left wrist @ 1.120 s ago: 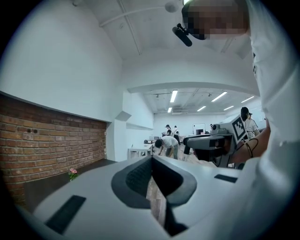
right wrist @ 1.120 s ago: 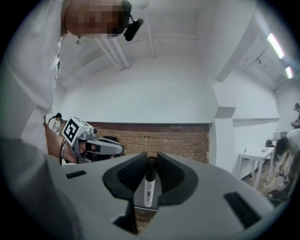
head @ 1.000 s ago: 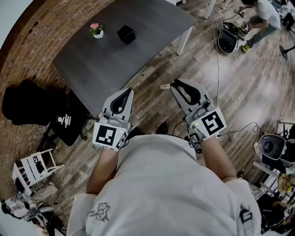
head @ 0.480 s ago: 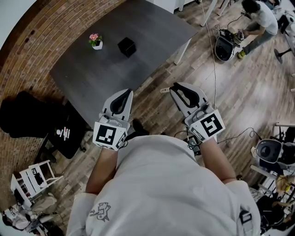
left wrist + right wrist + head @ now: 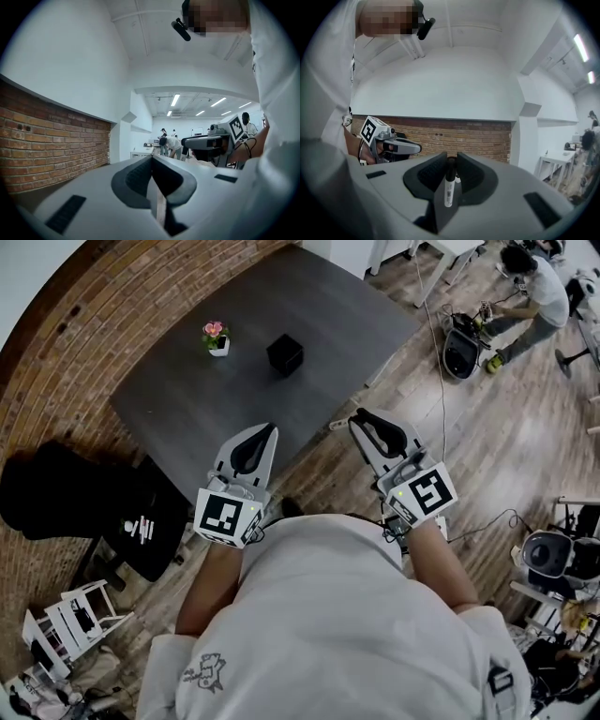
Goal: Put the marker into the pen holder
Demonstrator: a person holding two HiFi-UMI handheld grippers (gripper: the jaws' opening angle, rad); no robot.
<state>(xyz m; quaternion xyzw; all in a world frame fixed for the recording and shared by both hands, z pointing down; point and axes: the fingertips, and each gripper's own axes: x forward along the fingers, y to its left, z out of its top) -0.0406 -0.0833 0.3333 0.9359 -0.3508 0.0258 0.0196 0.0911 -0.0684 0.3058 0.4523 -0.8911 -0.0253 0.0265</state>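
The black cube pen holder [image 5: 284, 353] stands on the dark grey table [image 5: 187, 409], far ahead of both grippers. My right gripper [image 5: 359, 414] hangs over the wood floor off the table's near right edge. It is shut on a marker [image 5: 449, 190] with a white label and black cap, which lies lengthwise between the pads [image 5: 451, 159]. My left gripper [image 5: 265, 427] hovers at the table's near edge. In the left gripper view its jaws [image 5: 152, 158] meet with nothing between them.
A small white pot with pink flowers [image 5: 217, 337] stands left of the pen holder. A brick wall [image 5: 56, 352] runs behind the table. Black bags [image 5: 66, 493] and a white stool [image 5: 70, 620] lie at the left. A crouching person [image 5: 534, 282], cables and gear [image 5: 548, 554] are at the right.
The table, pot and pen holder have slid right and down in the head view, as the view has shifted toward the table. Both grippers keep their pose and grip.
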